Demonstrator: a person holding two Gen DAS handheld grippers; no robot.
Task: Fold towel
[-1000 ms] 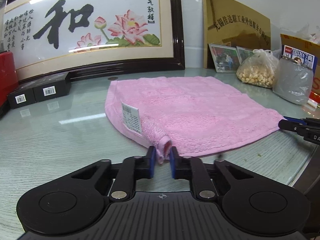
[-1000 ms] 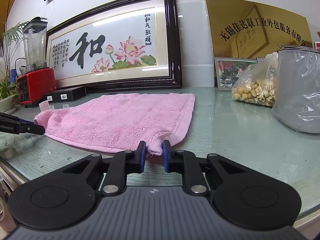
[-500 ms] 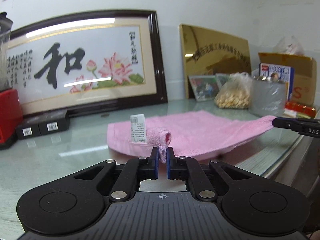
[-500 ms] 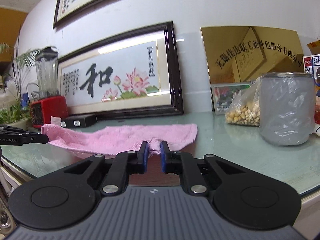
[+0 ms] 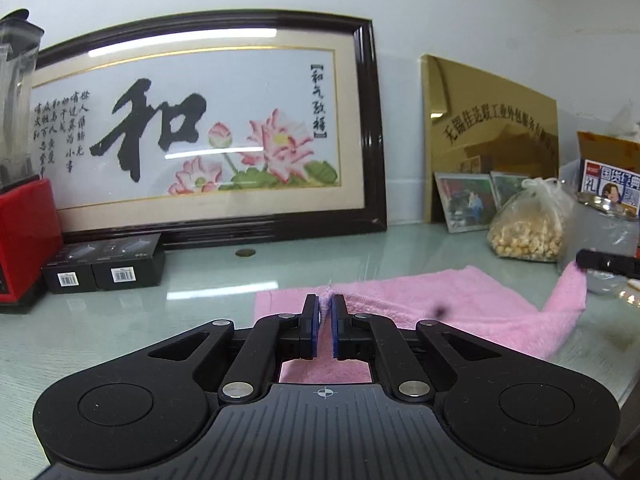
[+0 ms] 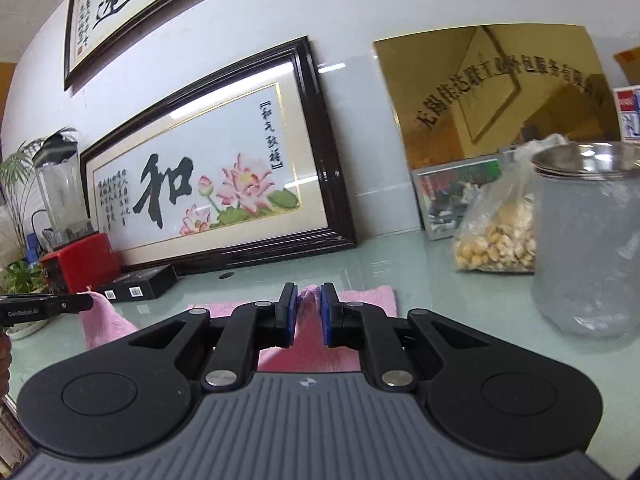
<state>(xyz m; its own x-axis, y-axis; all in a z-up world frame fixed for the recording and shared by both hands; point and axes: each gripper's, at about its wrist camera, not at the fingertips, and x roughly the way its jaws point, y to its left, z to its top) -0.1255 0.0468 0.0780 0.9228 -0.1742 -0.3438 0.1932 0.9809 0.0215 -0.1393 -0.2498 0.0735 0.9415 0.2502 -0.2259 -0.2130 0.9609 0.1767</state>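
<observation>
- Left wrist view: the left gripper (image 5: 325, 312) is closed narrow on a corner of the pink towel (image 5: 440, 300), with pink cloth pinched between its blue pads (image 5: 314, 330).
- The towel lies on the glass table (image 5: 120, 332), spreading to the right of the gripper; more pink shows below, behind the fingers.
- At the right edge, the right gripper (image 5: 580, 259) holds another towel corner raised off the table; its jaws are too small here to read, but the cloth hangs from its tip.
- Behind the towel stands a framed picture (image 5: 208, 128) against the wall, with two black boxes (image 5: 104, 268) in front of its left end and a coin (image 5: 245, 253) on the glass near its base.
- A red blender (image 5: 20, 200) stands at the far left; a gold plaque (image 5: 492, 132), photos (image 5: 466, 200) and a bag of nuts (image 5: 528, 232) stand to the right.
- Right wrist view: the right gripper (image 6: 309, 304) is closed narrow on a fold of the towel (image 6: 360, 296), pink cloth rising between its blue pads (image 6: 328, 316).
- The towel lies flat on the table (image 6: 440, 300) ahead of and beneath the fingers.
- At the left edge, the left gripper (image 6: 86, 301) holds a towel corner up, cloth drooping below its tip.
- A frosted jar (image 6: 588, 240) stands near right, the bag of nuts (image 6: 496, 236) just beside it.
- The framed picture (image 6: 208, 188), the blender (image 6: 68, 232) and a plant (image 6: 16, 216) are at the back left.
</observation>
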